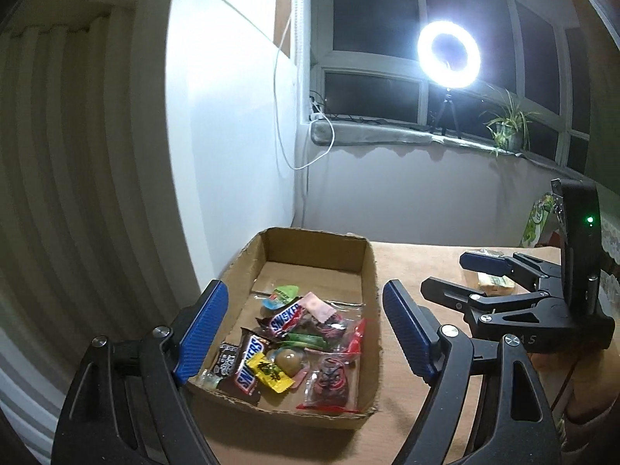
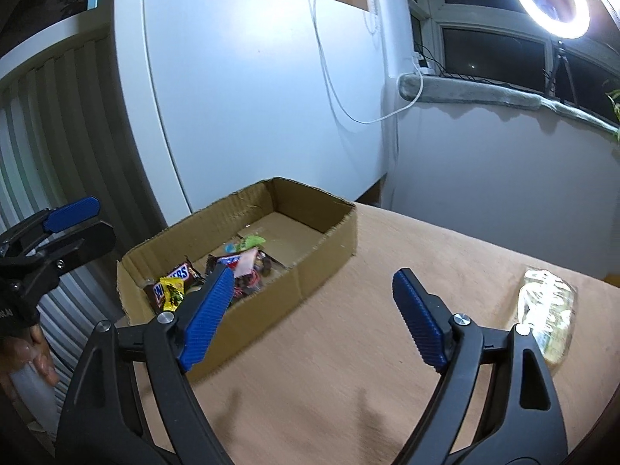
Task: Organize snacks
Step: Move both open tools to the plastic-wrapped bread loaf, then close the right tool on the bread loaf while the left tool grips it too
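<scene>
A shallow cardboard box [image 1: 371,310] stands on the tan table at its left edge. Inside lie several snacks: two Snickers bars [image 1: 286,317], a yellow candy [image 1: 271,376], a green jelly cup [image 1: 285,294] and clear packets with red trim [image 1: 329,383]. My left gripper [image 1: 305,290] hovers open over the near end of the box with nothing between its blue pads. My right gripper [image 2: 314,275] is open above the bare table to the right of the box [image 2: 310,286], also holding nothing. A clear wrapped snack [image 2: 550,306] lies on the table to its right.
A white cabinet stands behind the box and a ribbed radiator is at the left. A ring light [image 1: 449,54] and a potted plant [image 1: 507,128] sit on the window sill. A green packet [image 1: 536,221] stands at the table's far right. A hand [image 2: 38,352] holds the left gripper.
</scene>
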